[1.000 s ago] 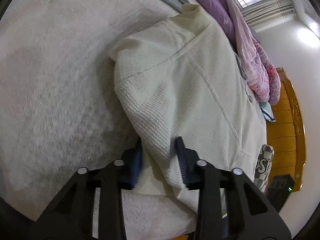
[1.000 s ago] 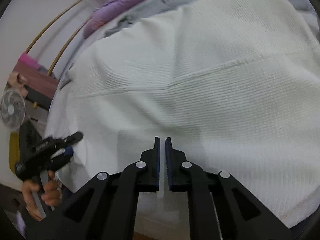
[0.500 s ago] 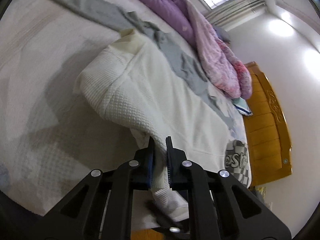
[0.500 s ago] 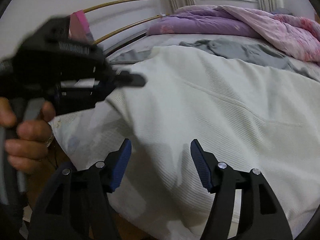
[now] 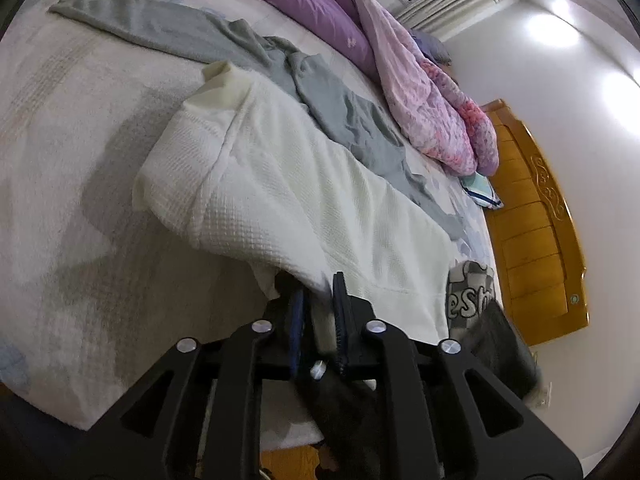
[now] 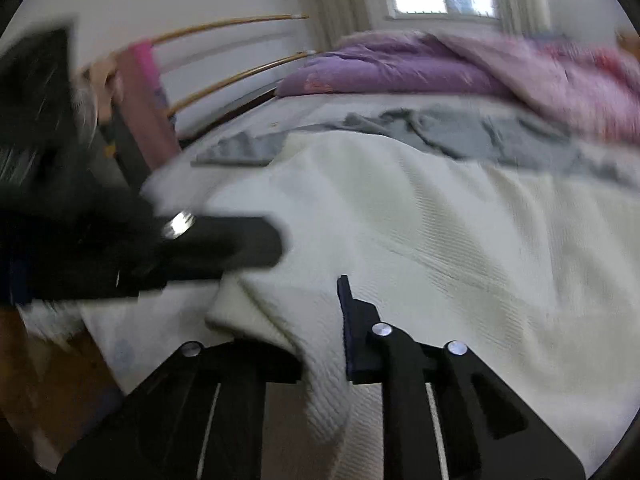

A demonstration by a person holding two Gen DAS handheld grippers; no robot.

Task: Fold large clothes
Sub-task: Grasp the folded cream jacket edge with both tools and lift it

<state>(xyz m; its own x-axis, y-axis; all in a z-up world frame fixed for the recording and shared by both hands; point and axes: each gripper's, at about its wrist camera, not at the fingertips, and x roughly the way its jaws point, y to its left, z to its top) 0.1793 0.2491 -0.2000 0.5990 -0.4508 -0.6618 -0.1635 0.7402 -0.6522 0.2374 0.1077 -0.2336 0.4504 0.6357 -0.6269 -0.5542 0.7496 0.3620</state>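
A large cream waffle-knit garment point(image 5: 280, 196) lies spread on the white bed point(image 5: 72, 200). My left gripper point(image 5: 318, 304) is shut on a lifted fold at the garment's near edge. In the right wrist view the same garment point(image 6: 460, 232) fills the middle. My right gripper point(image 6: 320, 320) has a fold of the garment's edge between its fingers; the left finger is hidden under the cloth and the view is blurred. The left gripper point(image 6: 224, 246) shows as a dark blur just left of it.
A grey garment point(image 5: 328, 96) lies beyond the cream one. A purple and pink quilt point(image 5: 404, 60) is heaped along the far side. A checkered pillow point(image 5: 470, 292) and the orange wooden headboard point(image 5: 536, 240) stand at the right. The bed's near edge is just below my grippers.
My left gripper closed on the garment's edge and lifted it back. My right gripper opened, swung left toward the left gripper, and now has the garment's edge between its fingers.
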